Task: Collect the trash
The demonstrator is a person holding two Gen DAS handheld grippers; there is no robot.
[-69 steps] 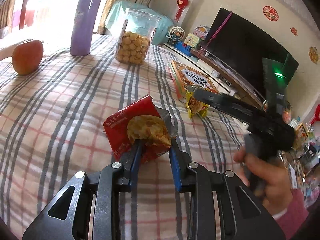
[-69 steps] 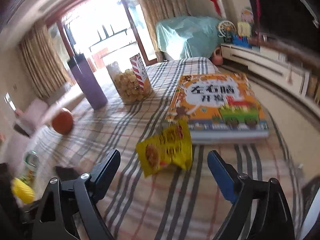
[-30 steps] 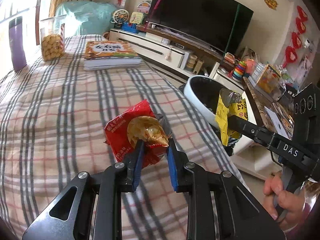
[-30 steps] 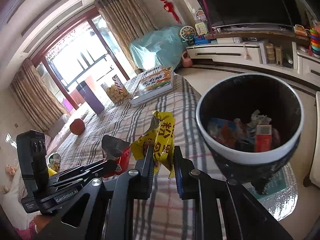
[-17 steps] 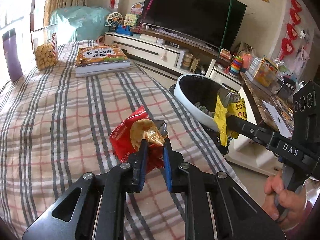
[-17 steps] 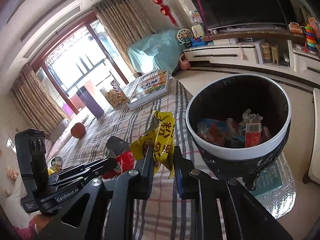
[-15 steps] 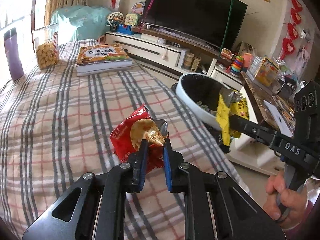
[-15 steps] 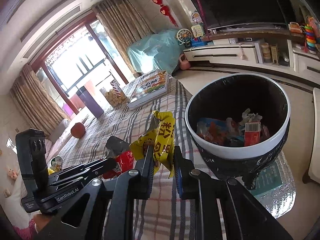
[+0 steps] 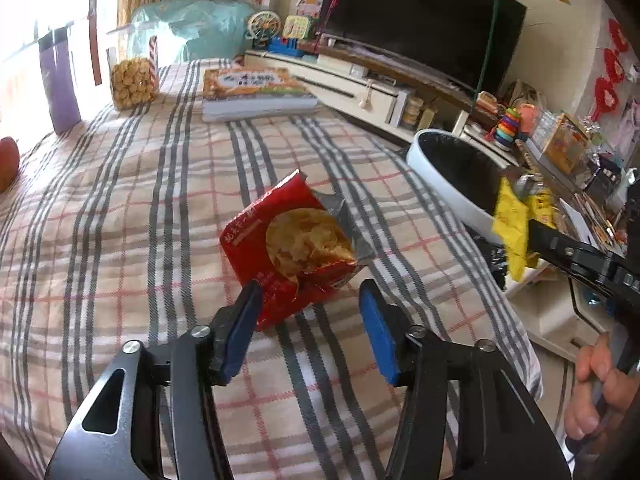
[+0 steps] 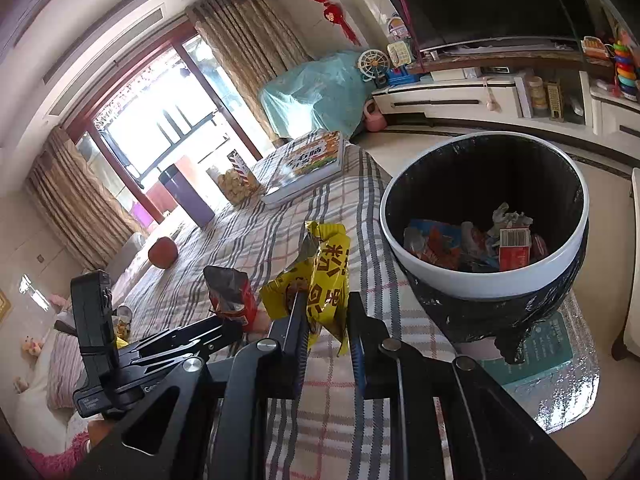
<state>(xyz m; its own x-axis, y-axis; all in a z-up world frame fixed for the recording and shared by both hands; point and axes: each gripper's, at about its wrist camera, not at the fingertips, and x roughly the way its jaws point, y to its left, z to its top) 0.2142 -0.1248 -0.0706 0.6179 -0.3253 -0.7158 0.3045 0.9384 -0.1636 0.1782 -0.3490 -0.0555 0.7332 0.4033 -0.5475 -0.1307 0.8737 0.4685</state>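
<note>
While the yellow wrapper (image 10: pixel 320 280) hangs crumpled and glossy in the right tool (image 10: pixel 326 320) — nipped between its closed tips — the black-lined, white-rimmed bin (image 10: pixel 480 284) stands just ahead and to its right, mouth up, beside the table (image 9: pixel 120 220). That offset decides the drop. A red chip bag (image 9: pixel 292 248), torn open with foil showing, appears to lie loose on the plaid cloth, long axis pointing away, between the wide-spread tips of the left tool (image 9: pixel 308 328).
</note>
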